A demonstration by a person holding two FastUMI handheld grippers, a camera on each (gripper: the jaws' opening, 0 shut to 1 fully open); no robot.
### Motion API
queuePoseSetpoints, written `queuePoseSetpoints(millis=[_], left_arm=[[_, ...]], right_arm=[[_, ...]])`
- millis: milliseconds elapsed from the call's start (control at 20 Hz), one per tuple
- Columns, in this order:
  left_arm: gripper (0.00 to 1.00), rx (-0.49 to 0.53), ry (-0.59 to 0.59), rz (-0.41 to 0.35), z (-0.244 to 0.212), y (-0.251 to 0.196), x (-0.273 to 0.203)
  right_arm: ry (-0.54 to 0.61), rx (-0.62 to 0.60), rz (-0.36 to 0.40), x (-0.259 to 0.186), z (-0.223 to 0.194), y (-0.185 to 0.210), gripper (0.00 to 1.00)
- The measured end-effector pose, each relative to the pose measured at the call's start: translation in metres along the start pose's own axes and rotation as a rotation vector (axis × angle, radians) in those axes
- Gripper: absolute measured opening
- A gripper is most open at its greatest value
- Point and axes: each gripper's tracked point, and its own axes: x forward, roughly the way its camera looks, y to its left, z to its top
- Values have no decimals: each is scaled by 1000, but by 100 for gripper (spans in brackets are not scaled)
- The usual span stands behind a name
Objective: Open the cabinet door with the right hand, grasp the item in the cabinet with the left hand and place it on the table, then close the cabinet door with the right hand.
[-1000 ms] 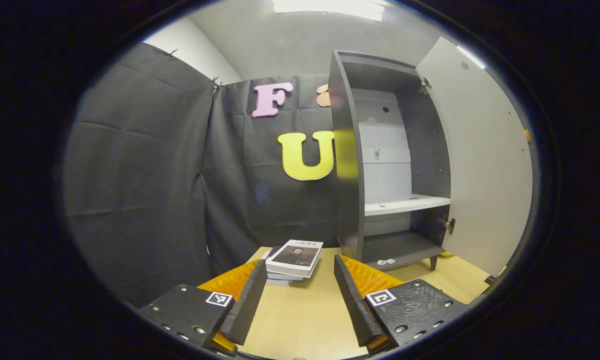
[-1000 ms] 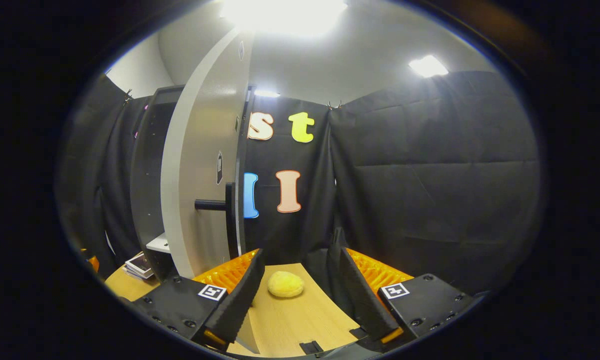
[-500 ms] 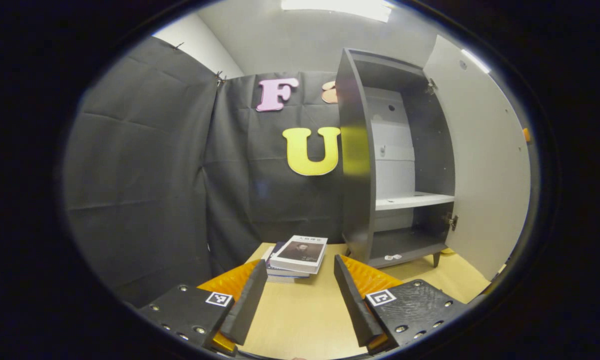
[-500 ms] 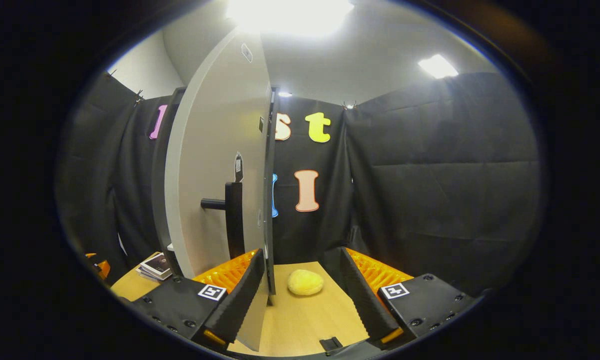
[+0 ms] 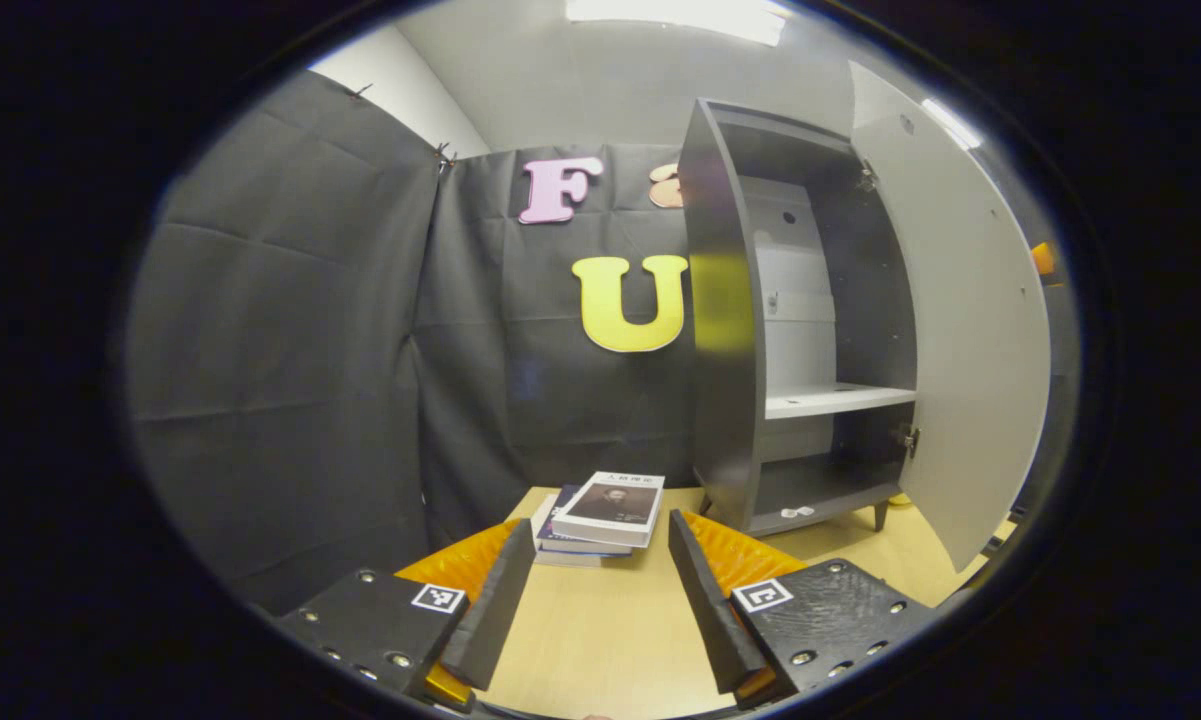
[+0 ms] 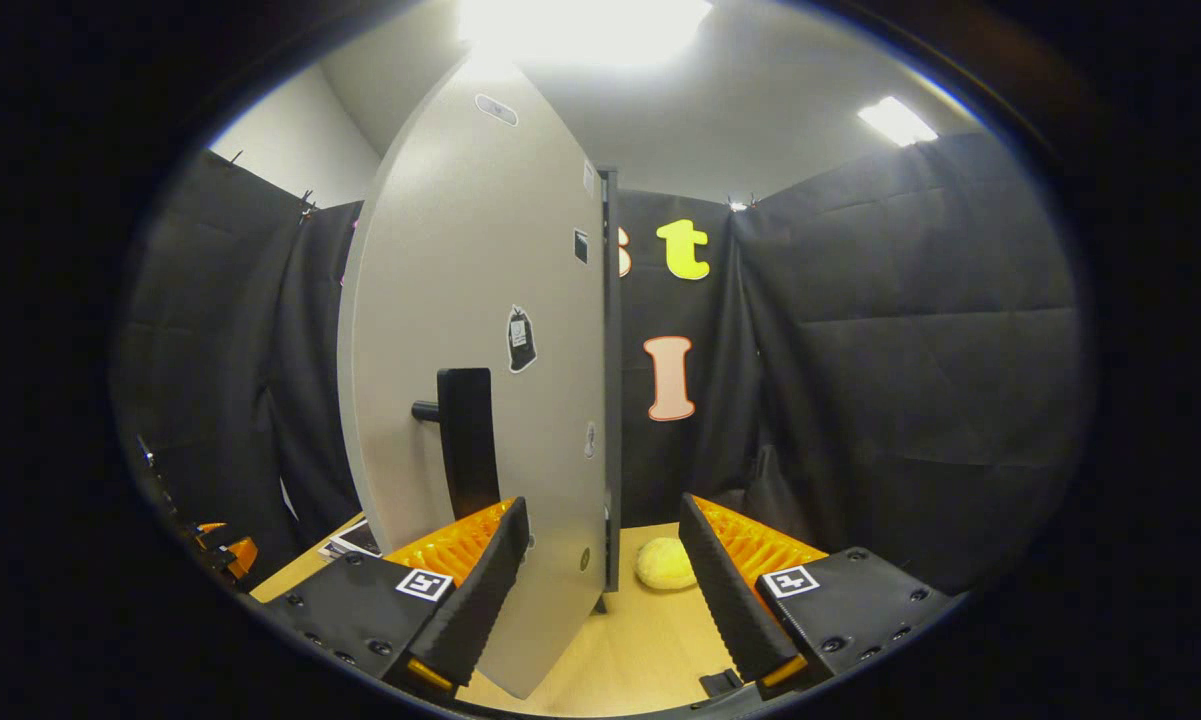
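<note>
The dark grey cabinet stands open on the wooden table, with a white shelf inside and small bits on its bottom board. Its light grey door hangs part-way open. A stack of books lies on the table just beyond my open left gripper, apart from its fingers. In the right gripper view the door is close up, with its dark handle facing me. My right gripper is open, and the door's lower free edge stands between its fingers.
A yellow soft lump lies on the table behind the door, near the cloth wall. The other gripper shows low at the far left of the right gripper view. Black cloth walls close in the table.
The door has swung toward the cabinet, its outer face now turned to the right gripper, which moved in against it. The left gripper stayed open and drew back slightly from the cabinet.
</note>
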Motion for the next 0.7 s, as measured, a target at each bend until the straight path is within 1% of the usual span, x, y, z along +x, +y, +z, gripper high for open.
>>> queuePoseSetpoints(millis=[150, 400, 500, 550, 600, 650, 700], left_arm=[[82, 5, 0, 22, 0, 15, -2], [81, 4, 0, 66, 1, 39, -12], [81, 5, -1, 82, 1, 48, -16], [81, 6, -1, 89, 2, 53, -17], [81, 8, -2, 93, 2, 56, -20], [81, 10, -3, 98, 3, 60, -23], [81, 10, -5, 105, 1, 62, -23]], right_arm=[[0, 2, 53, 8, 0, 23, 96], [-6, 11, 145, 36, 3, 66, 97], [-7, 15, 195, 42, 2, 88, 97], [1, 19, 233, 45, -1, 101, 97], [6, 21, 270, 44, -5, 117, 92], [8, 14, 295, 42, -6, 129, 96], [9, 2, 310, 40, -8, 137, 96]])
